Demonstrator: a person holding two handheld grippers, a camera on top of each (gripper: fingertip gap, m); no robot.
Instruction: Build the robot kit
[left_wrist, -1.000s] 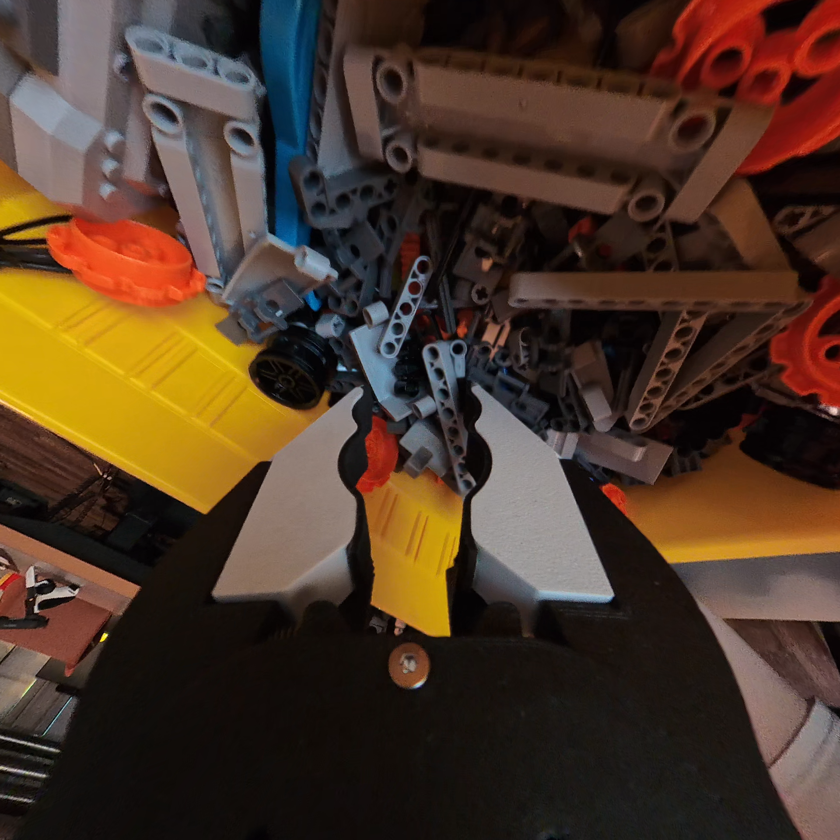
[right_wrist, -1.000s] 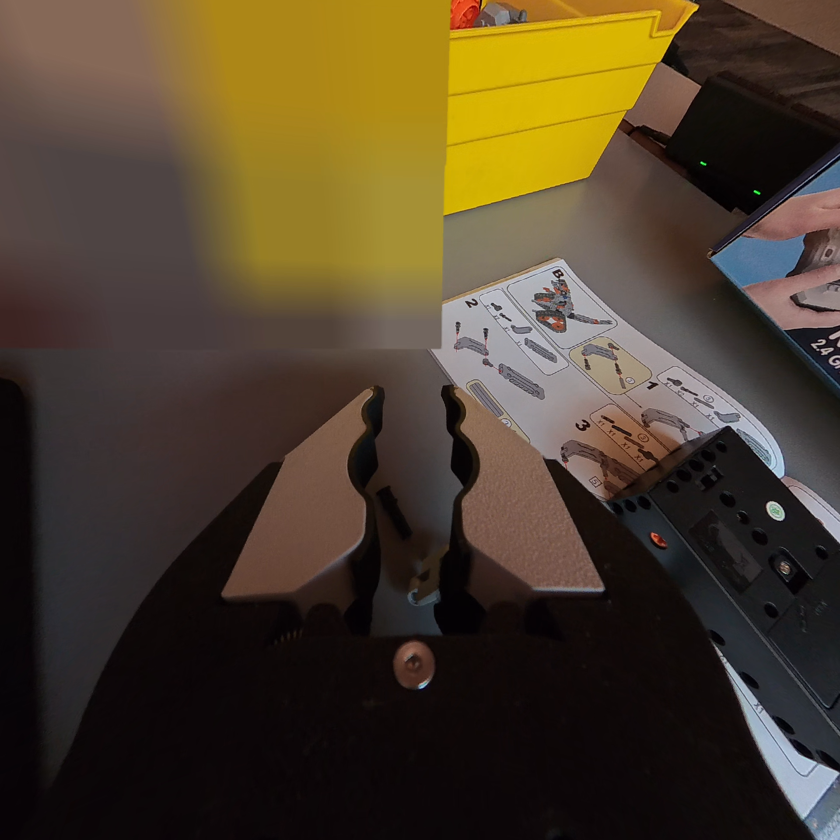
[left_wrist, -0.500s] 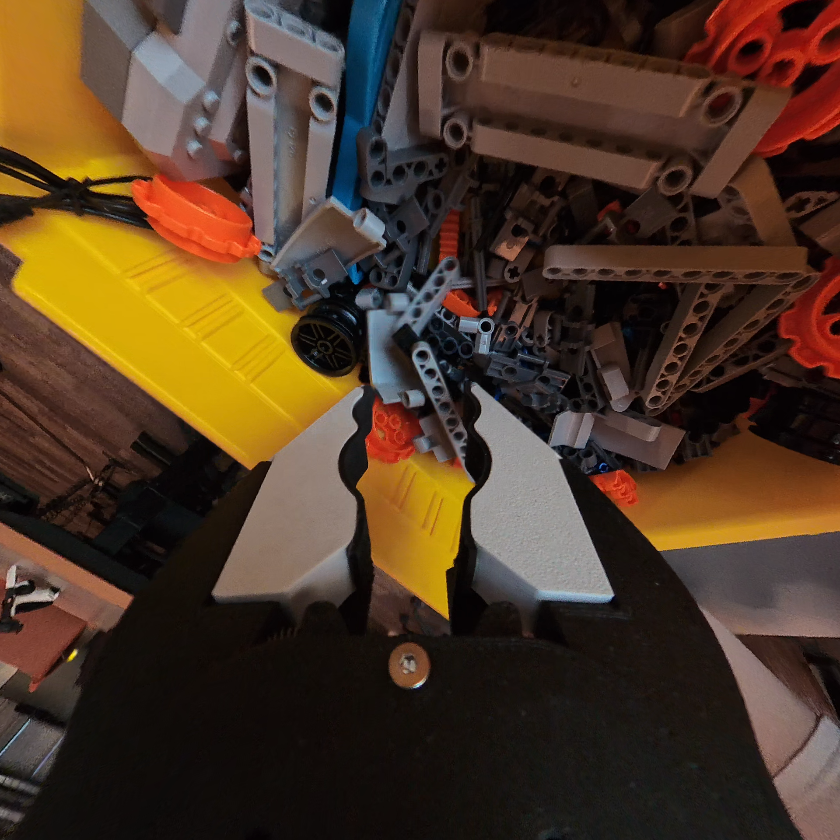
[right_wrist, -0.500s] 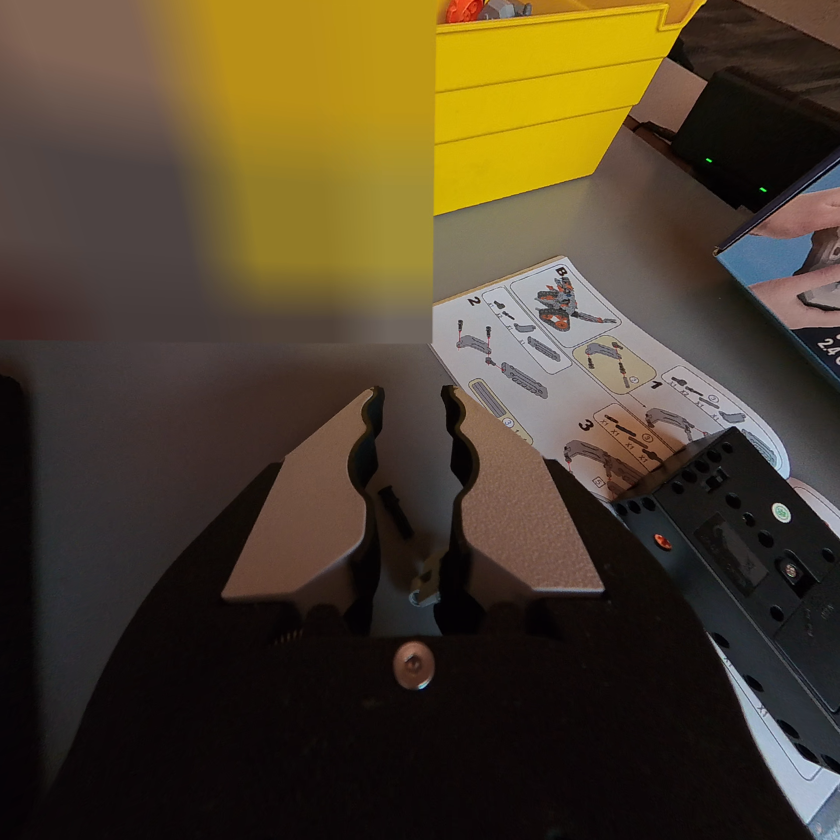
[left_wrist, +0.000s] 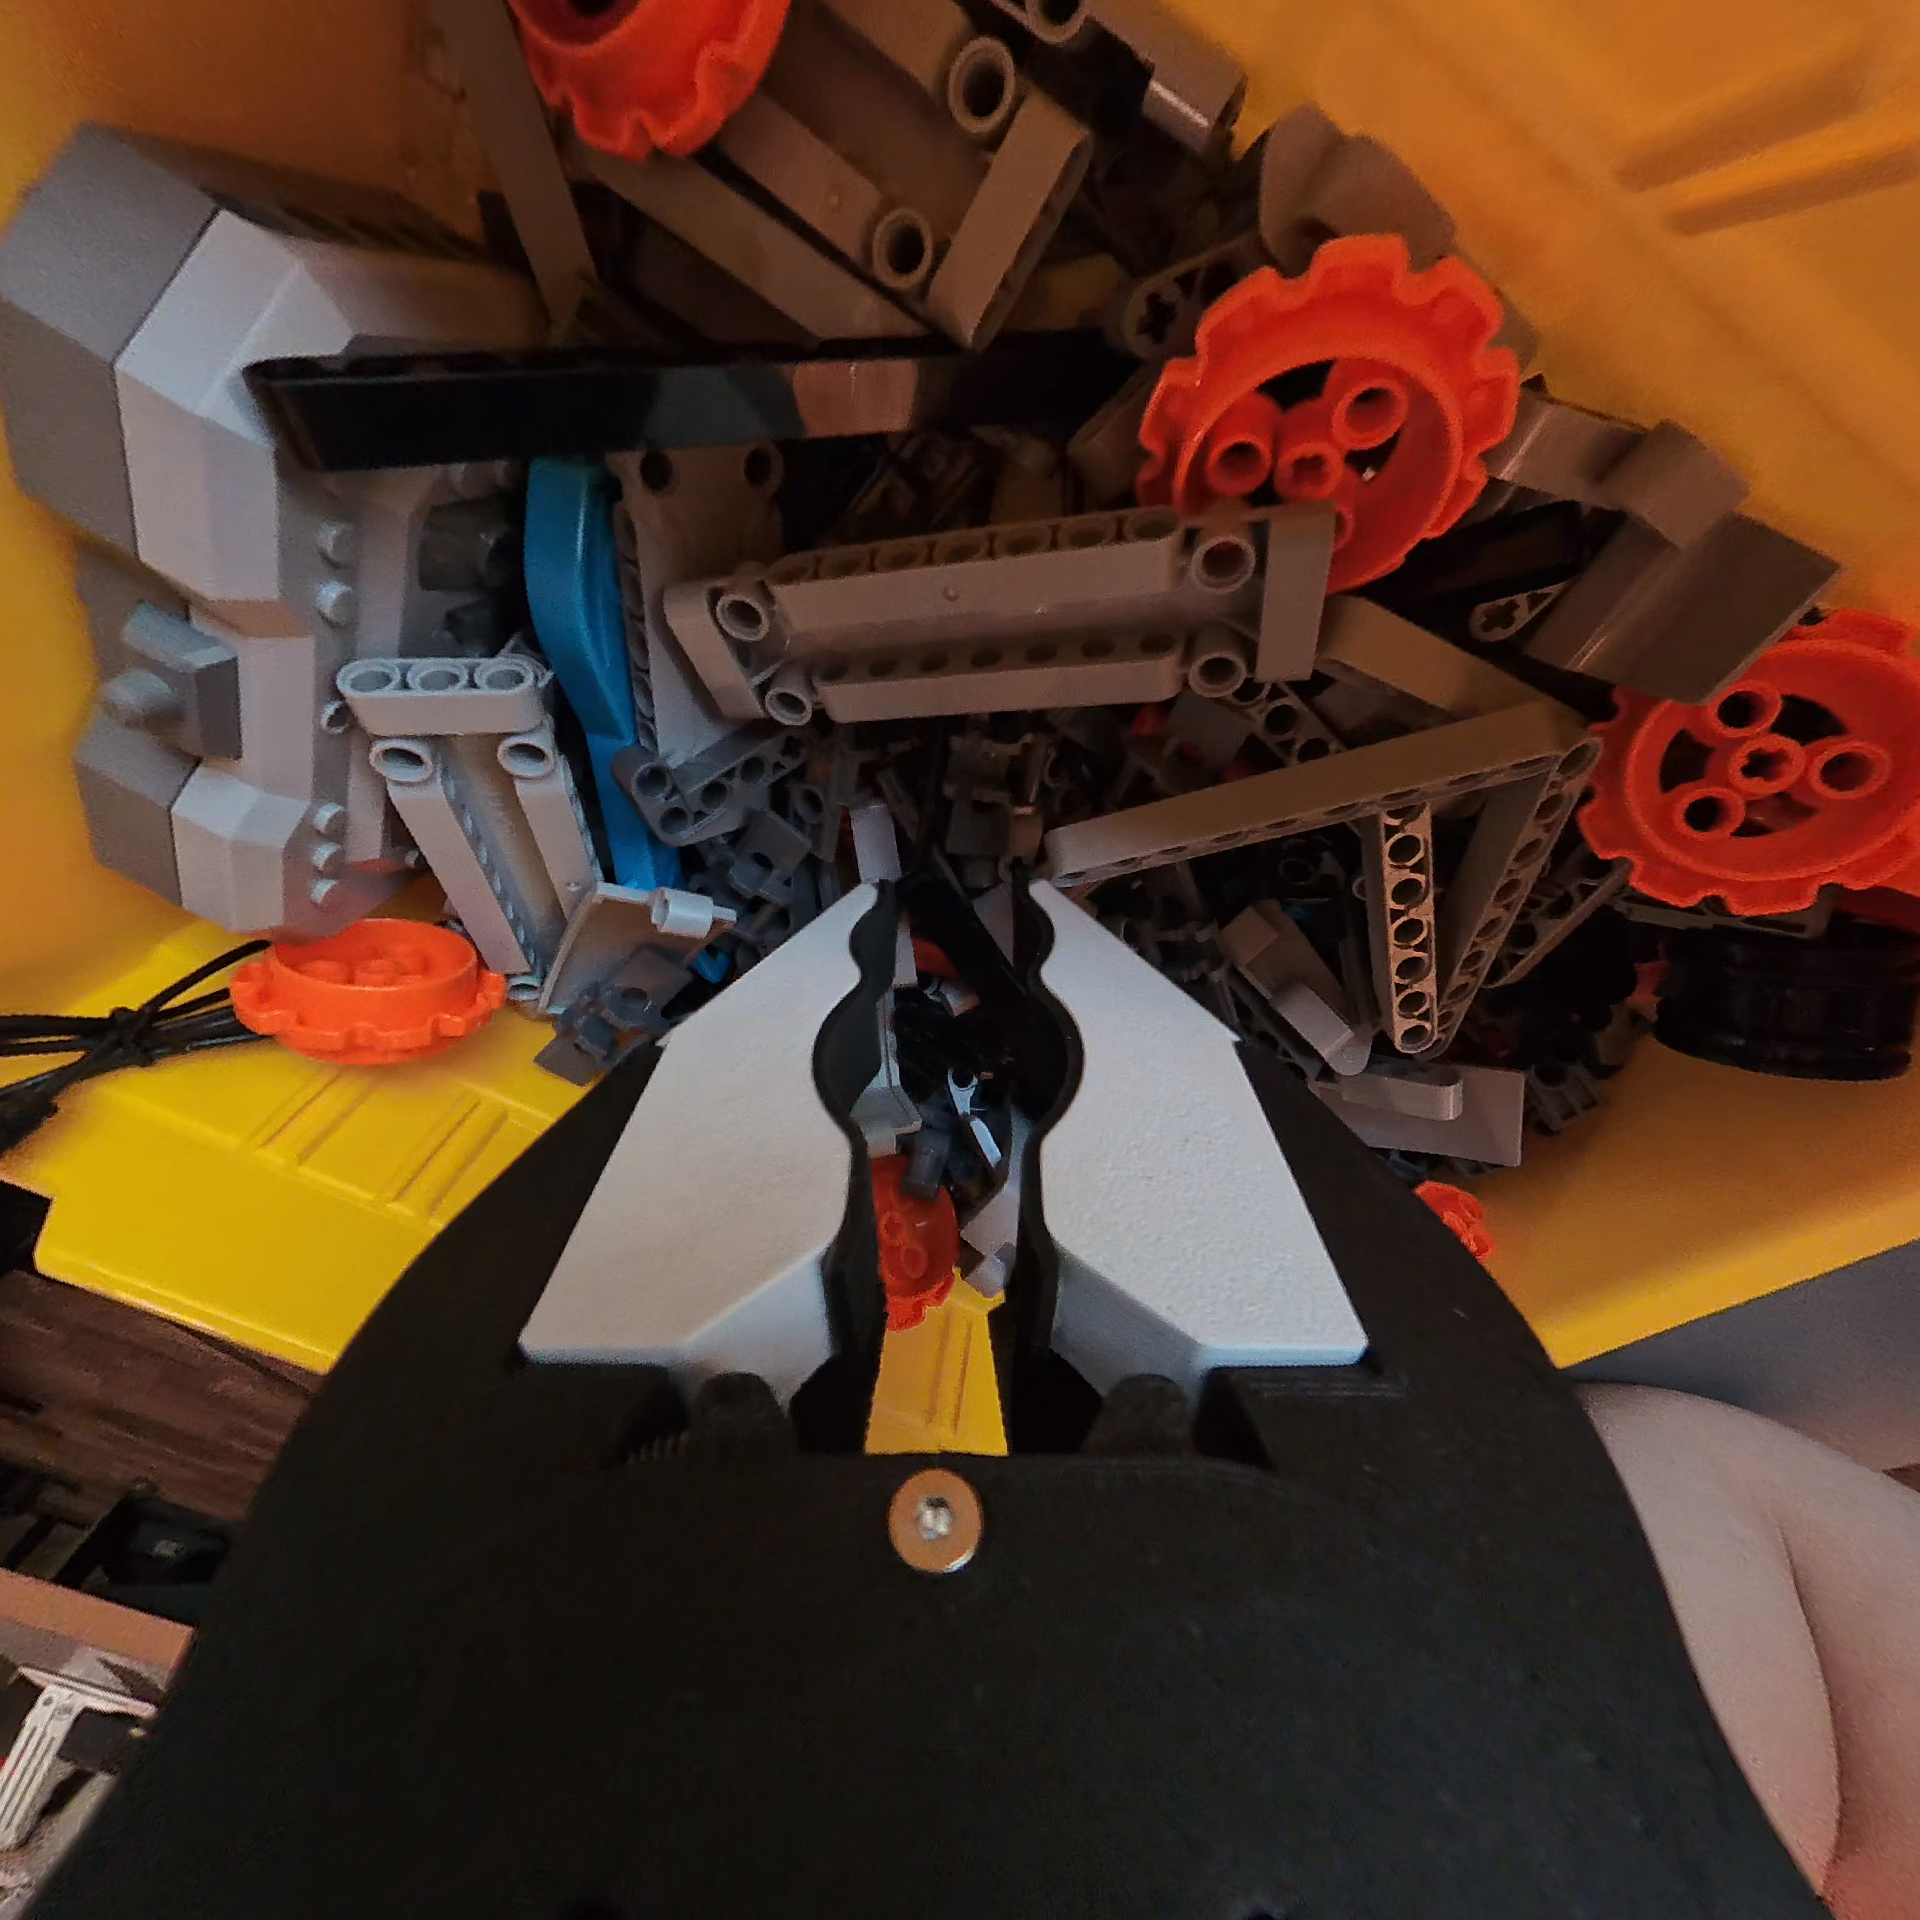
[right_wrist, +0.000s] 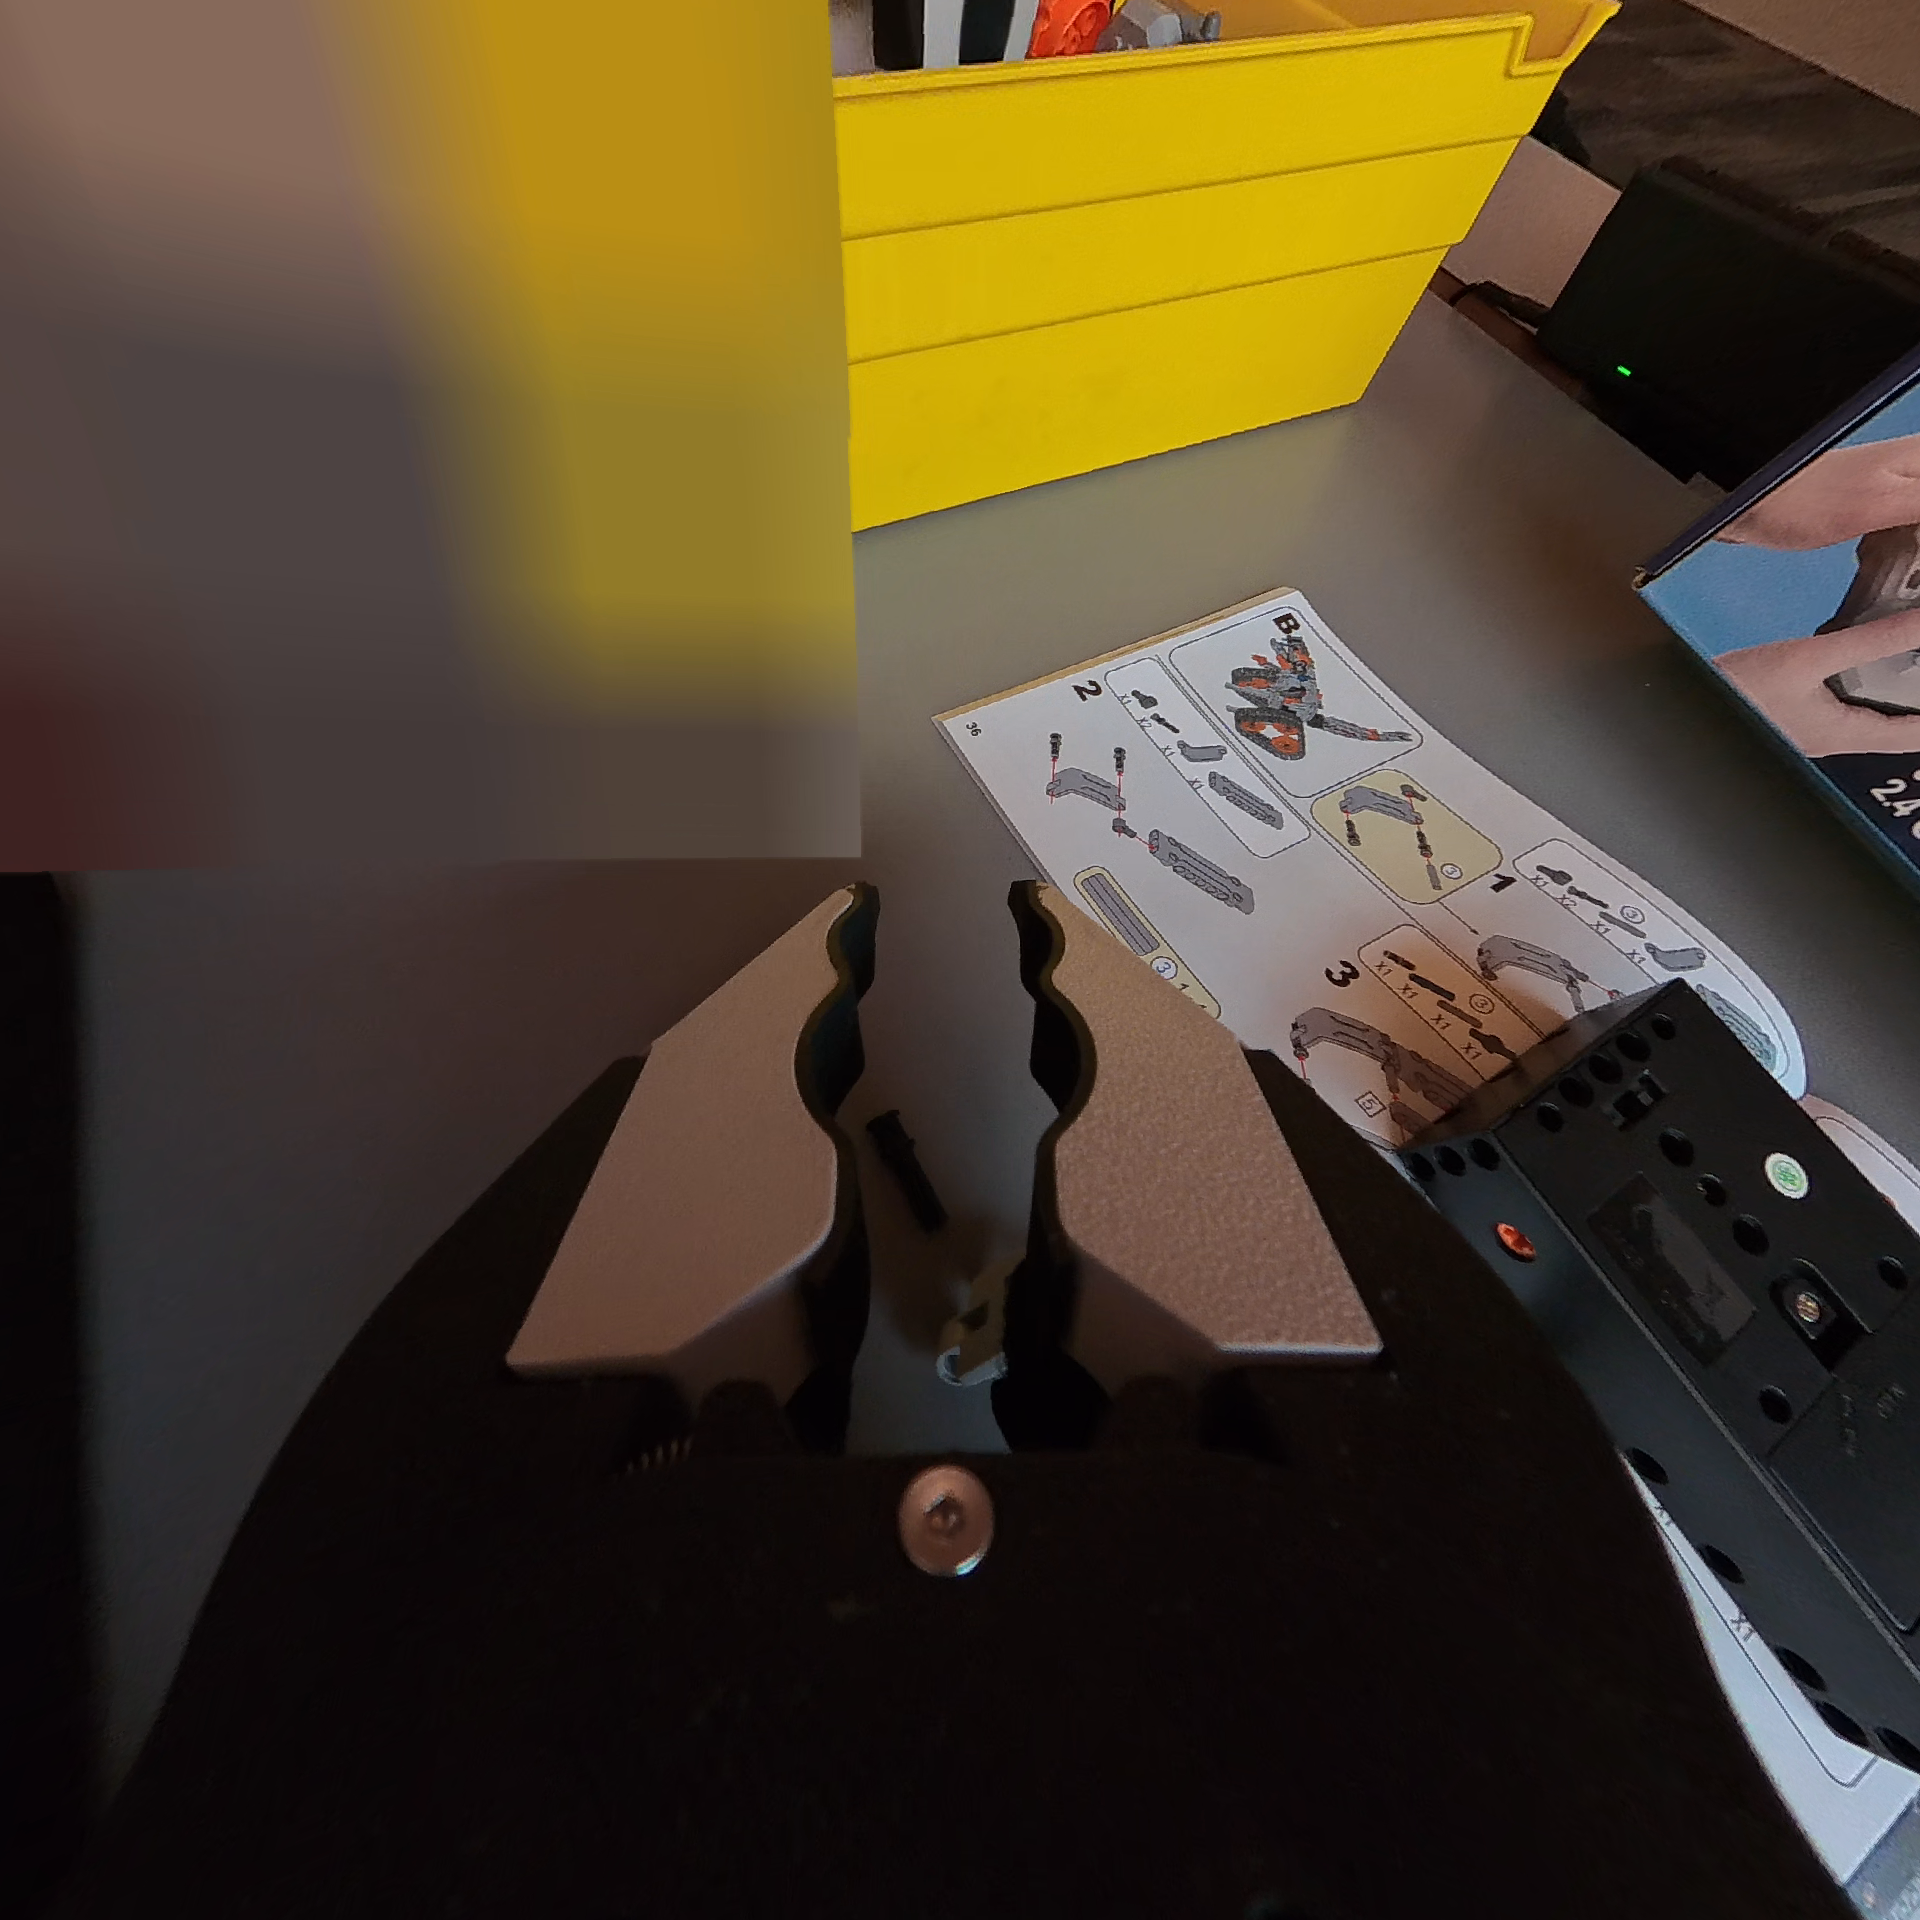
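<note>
Left tool buried in a bin of building pieces, right tool low over two loose parts

The left tool (left_wrist: 956, 904) sits nose-down in the yellow plastic bin (left_wrist: 312, 1195) of grey beams and orange toothed wheels (left_wrist: 1330, 416). Its gap is narrow, and a thin black plastic strip (left_wrist: 971, 961) crosses between the tips; I cannot tell whether it is pinched or merely lying there. The heap is tangled, so I judge a clean hold needs one piece isolated, with the small orange gear (left_wrist: 904, 1247) at 6 o'clock kept clear. The right tool (right_wrist: 943, 904) is narrow and empty above the grey tabletop (right_wrist: 364, 1091), a short black pin (right_wrist: 904, 1169) and a pale grey clip (right_wrist: 971, 1335) showing between its fingers. A printed instruction sheet (right_wrist: 1351, 831) lies at 2 o'clock, a black holed box (right_wrist: 1714, 1247) at 4 o'clock, cut off by the frame
</note>
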